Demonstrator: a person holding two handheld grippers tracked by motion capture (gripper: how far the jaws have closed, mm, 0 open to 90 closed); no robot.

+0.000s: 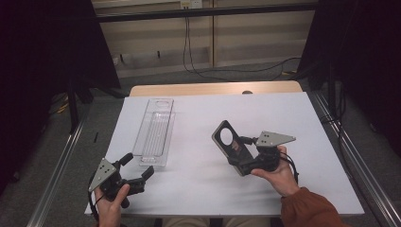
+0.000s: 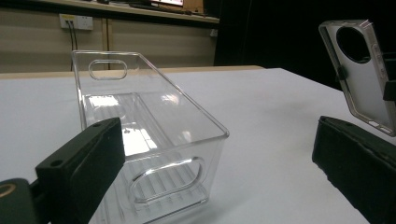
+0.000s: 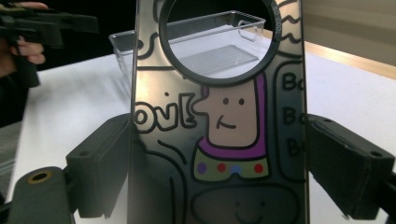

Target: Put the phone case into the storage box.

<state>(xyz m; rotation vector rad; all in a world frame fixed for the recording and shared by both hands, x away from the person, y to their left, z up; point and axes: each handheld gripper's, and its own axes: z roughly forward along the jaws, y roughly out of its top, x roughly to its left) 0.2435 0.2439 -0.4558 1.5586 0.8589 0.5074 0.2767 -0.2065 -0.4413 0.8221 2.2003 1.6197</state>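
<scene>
While the right gripper (image 1: pixel 242 152) pinches the phone case (image 1: pixel 229 142) by its edges above the table's centre, carrying seems underway, so next it must travel toward ten o'clock to the clear tray (image 1: pixel 155 133), while the left gripper (image 1: pixel 137 171) waits spread and empty.

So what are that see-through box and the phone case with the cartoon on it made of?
The see-through box looks like hard clear plastic, glossy: it shows sharp reflections and the table shows through its walls. The phone case held between the jaws of the right gripper looks like smooth plastic, partly translucent with a printed cartoon and a dark ring round the camera hole; whether it is stiff or rubbery is hard to tell.
</scene>
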